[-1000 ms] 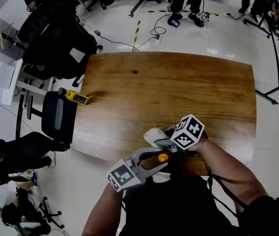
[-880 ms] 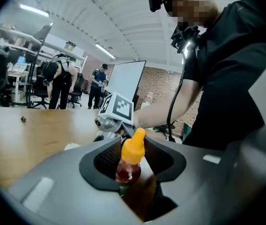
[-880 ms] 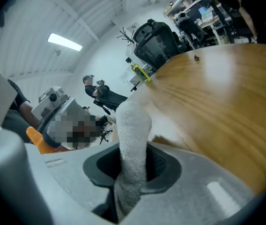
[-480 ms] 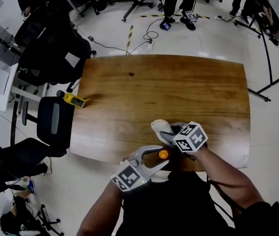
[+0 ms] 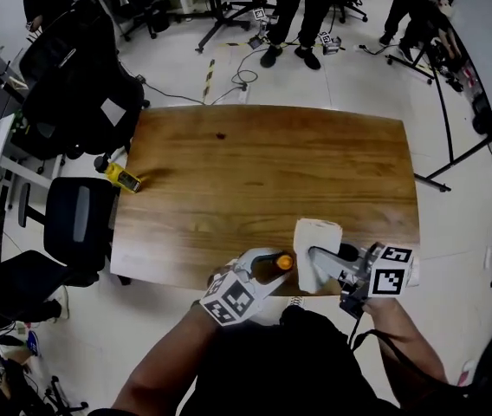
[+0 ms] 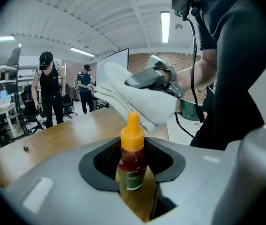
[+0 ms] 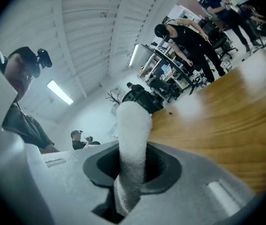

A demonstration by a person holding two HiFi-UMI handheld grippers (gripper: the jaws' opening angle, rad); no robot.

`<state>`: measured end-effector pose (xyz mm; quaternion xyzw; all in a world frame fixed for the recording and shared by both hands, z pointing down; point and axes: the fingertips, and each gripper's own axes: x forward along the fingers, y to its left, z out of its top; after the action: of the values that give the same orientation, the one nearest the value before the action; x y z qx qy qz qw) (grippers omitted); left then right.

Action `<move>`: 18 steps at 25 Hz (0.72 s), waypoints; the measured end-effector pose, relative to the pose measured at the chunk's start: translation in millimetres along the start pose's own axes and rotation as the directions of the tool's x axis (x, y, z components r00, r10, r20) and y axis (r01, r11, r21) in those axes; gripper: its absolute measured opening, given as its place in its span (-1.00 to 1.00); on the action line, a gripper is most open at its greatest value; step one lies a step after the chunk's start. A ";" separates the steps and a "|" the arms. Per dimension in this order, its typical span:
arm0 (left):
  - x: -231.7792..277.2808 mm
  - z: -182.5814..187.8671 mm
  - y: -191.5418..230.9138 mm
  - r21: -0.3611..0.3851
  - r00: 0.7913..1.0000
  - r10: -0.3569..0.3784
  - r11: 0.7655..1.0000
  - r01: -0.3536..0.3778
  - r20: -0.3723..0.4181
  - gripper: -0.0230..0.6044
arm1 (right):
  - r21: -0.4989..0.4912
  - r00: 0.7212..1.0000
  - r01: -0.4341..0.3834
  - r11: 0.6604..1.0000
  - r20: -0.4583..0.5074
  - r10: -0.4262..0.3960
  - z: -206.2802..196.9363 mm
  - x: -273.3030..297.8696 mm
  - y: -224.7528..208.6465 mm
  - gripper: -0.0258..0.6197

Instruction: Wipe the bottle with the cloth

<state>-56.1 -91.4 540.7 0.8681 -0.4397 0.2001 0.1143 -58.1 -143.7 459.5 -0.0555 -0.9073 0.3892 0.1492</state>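
Bottles number one: a small red-filled plastic bottle (image 6: 132, 146), orange nozzle cap, green label with unreadable print, sits between the closing jaws of the left hand-held gripper (image 6: 134, 172) at the wooden counter's (image 5: 263, 172) 6 o'clock edge. One folded white cloth (image 7: 133, 125), clamped in the right hand-held gripper (image 7: 130, 177), hangs at the bottle's 2 o'clock.

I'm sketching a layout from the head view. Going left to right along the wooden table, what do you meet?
yellow tool → dark speck → bottle → cloth
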 end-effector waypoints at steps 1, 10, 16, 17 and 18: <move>1.0 0.8 -0.6 0.001 1.000 -0.007 1.000 0.007 0.004 -0.41 | -0.009 1.000 0.014 1.000 0.001 -0.014 -5.7 3.2 4.8 -0.68; 4.0 2.1 -1.3 -0.005 0.998 -0.030 1.000 0.031 0.052 -0.40 | 0.002 0.980 0.197 0.980 -0.002 -0.197 -30.1 23.3 -21.8 -0.69; 3.5 3.8 -1.2 -0.010 0.997 -0.037 0.999 0.037 0.064 -0.40 | -0.220 0.902 0.359 0.907 -0.166 -0.398 -57.1 14.2 -40.1 -0.69; 3.6 4.9 -1.2 -0.009 0.997 -0.039 0.999 0.039 0.063 -0.40 | -0.244 0.902 0.364 0.899 -0.149 -0.406 -53.3 9.6 -34.4 -0.69; 3.8 5.7 -1.1 -0.009 0.997 -0.040 0.999 0.040 0.065 -0.40 | -0.258 0.908 0.366 0.894 -0.112 -0.404 -45.0 5.1 -25.5 -0.69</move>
<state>-51.8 -95.6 537.3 0.8821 -0.4267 0.1675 0.1083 -48.3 -129.2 508.4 0.0770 -0.9240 0.2378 0.2895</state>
